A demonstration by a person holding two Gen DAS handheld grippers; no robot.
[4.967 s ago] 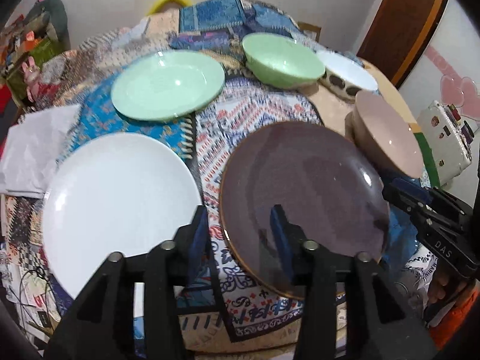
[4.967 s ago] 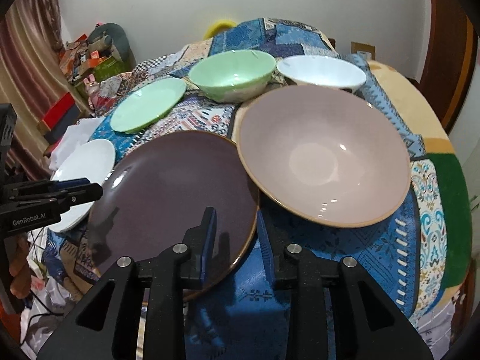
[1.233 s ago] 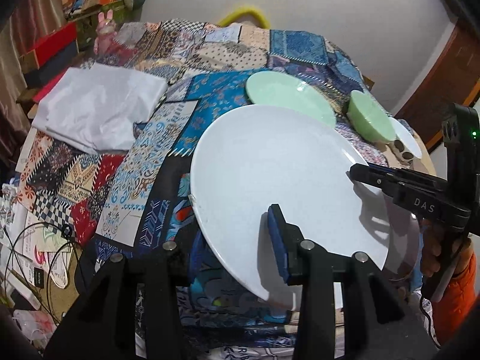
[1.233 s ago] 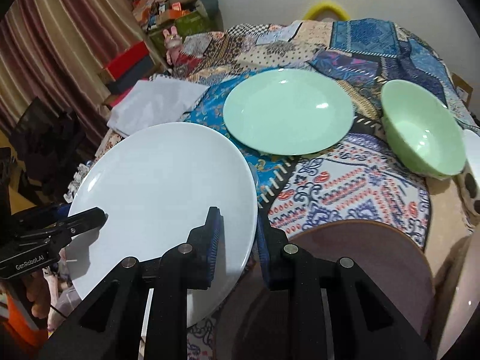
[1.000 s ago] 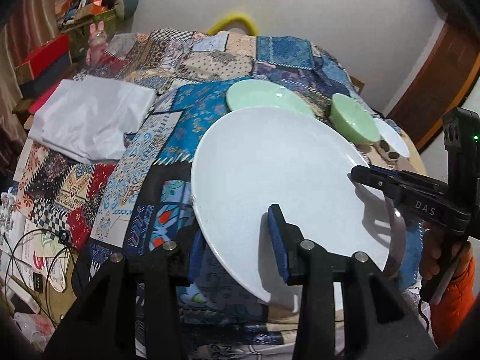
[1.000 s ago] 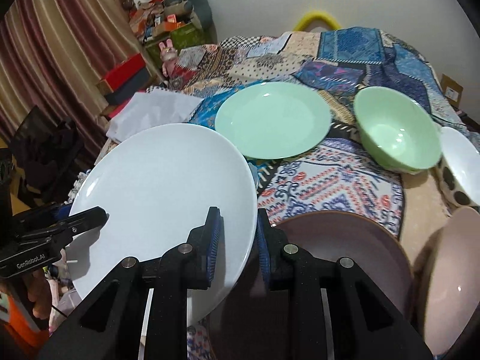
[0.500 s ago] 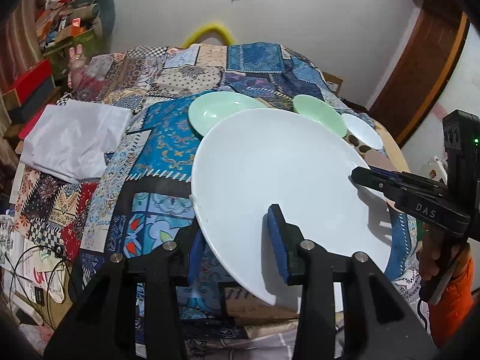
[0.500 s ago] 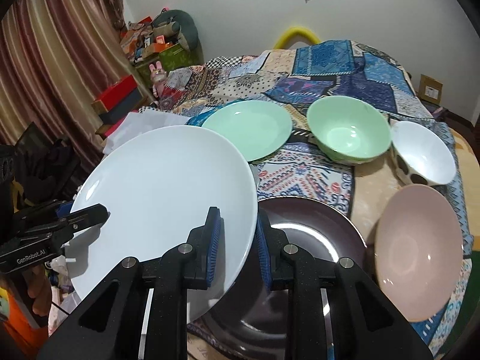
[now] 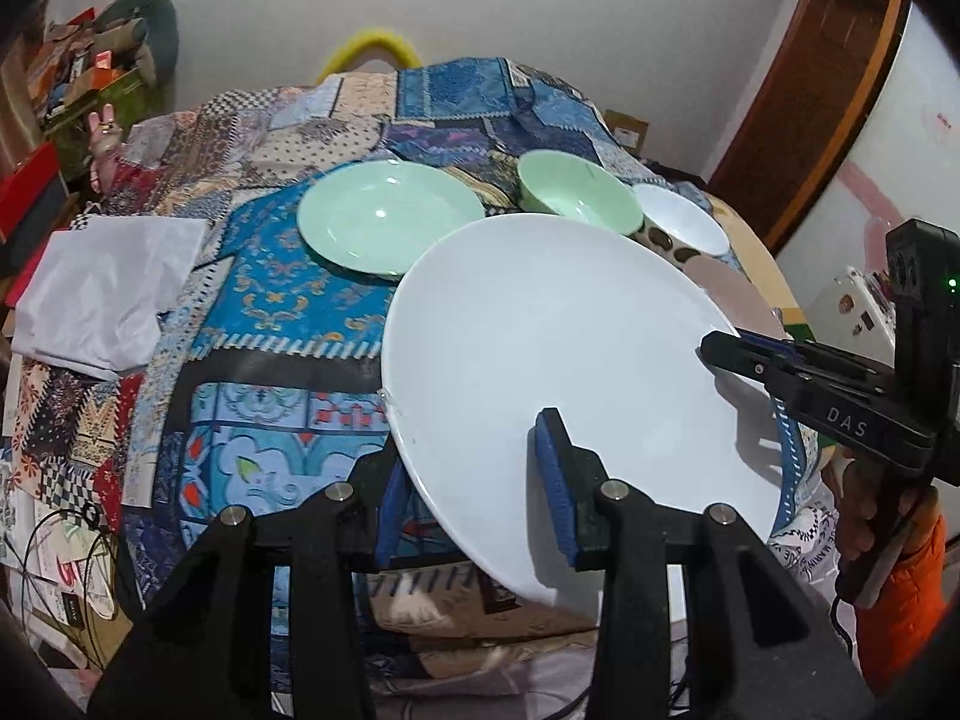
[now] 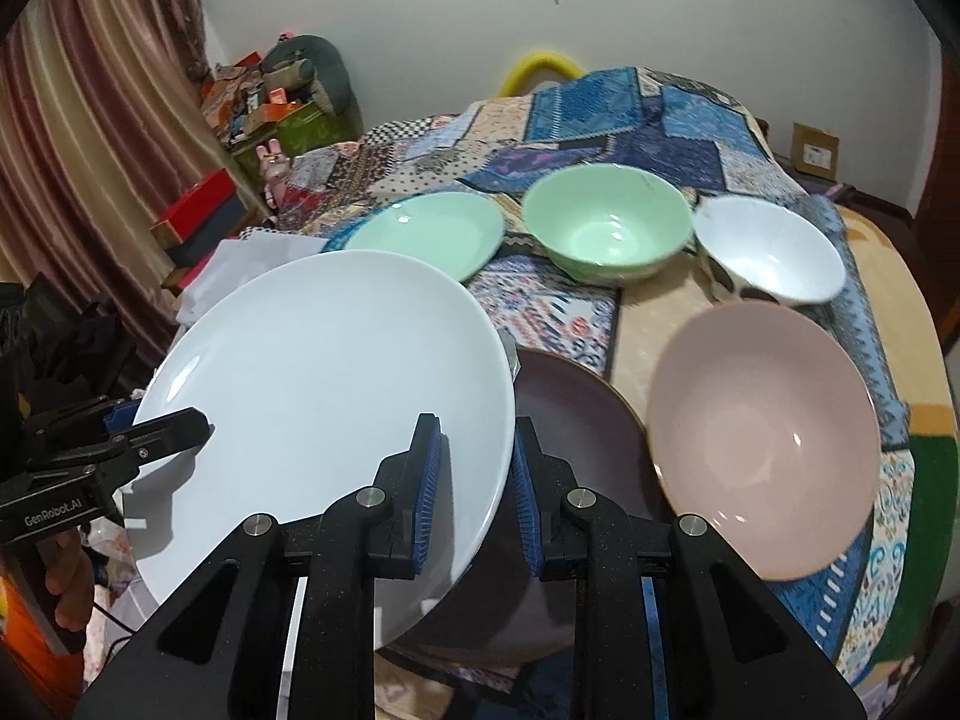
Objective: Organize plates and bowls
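Both grippers hold a large white plate (image 9: 552, 354) in the air above the table; it also shows in the right wrist view (image 10: 324, 384). My left gripper (image 9: 474, 492) is shut on its left rim. My right gripper (image 10: 474, 480) is shut on its right rim. Just right of and below it lies a dark brown plate (image 10: 576, 420). A pink bowl (image 10: 762, 450) sits to the right. Behind are a green plate (image 10: 426, 234), a green bowl (image 10: 606, 234) and a white bowl (image 10: 768, 258).
A patchwork cloth (image 9: 270, 300) covers the round table. A folded white cloth (image 9: 102, 294) lies at the table's left. Boxes and clutter (image 10: 252, 114) stand by the curtain at the left. A wooden door (image 9: 822, 90) is at the right.
The two grippers have lifted the white plate off the table and carried it to the right, over the edge of the dark brown plate. The bowls have come into view.
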